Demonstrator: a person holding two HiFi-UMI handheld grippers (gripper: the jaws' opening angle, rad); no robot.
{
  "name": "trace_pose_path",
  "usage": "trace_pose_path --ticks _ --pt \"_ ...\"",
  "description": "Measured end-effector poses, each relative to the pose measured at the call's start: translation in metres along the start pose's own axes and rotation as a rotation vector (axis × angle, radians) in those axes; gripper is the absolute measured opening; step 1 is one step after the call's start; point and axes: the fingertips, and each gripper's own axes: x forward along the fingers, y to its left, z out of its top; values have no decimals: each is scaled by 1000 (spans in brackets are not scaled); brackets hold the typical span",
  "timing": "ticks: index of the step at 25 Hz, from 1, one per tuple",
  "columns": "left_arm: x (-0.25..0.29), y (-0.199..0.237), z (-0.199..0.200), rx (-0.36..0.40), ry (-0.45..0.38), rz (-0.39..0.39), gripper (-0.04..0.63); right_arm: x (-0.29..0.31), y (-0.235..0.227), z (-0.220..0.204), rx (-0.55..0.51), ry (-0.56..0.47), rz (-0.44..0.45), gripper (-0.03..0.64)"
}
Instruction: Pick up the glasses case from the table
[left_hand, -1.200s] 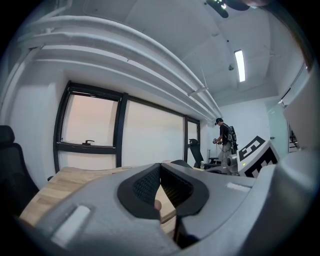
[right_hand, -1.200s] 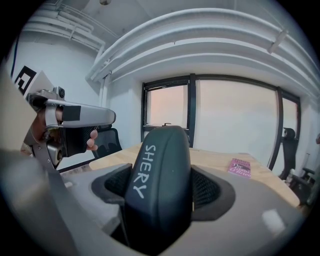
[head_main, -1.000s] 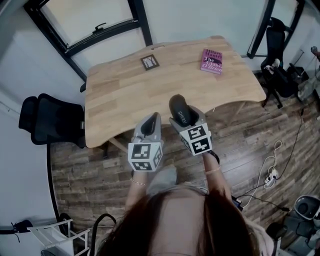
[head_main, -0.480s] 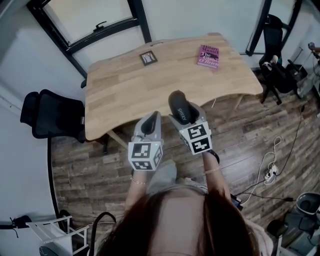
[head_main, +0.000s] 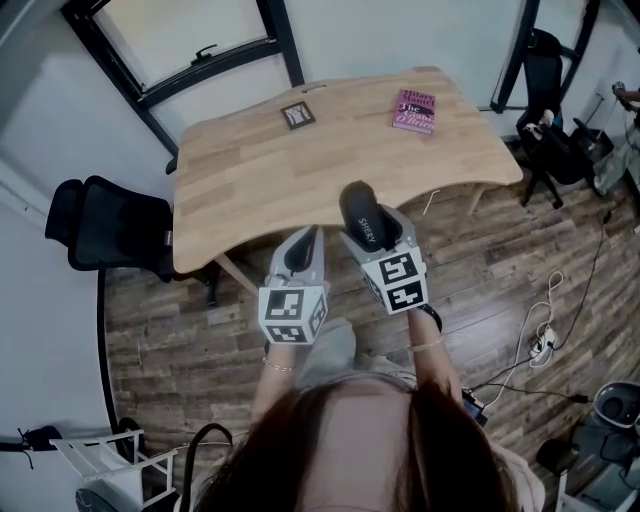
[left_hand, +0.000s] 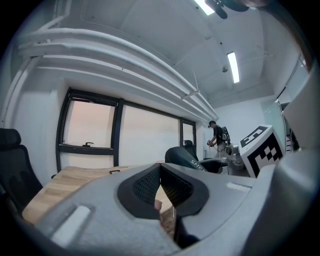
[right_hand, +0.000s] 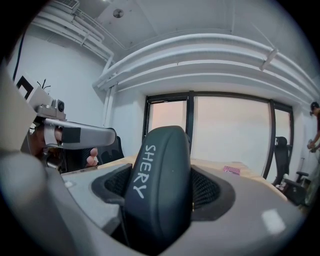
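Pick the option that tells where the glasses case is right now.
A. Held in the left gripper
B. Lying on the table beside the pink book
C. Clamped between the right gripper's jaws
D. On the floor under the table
C: the right gripper view shows the dark glasses case clamped between the jaws of the right gripper, while the left gripper is shut on nothing.

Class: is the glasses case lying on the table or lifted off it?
Lifted off: the right gripper clamps the glasses case, held clear of the table.
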Motion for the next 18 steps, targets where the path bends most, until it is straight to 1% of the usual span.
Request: trace_pose_path --ticks 12,18 --pt "-22 -24 -2 15 -2 5 9 -34 9 2 -13 -42 3 362" --pt "-26 -28 0 17 3 6 9 -43 9 8 -9 -64 -6 362"
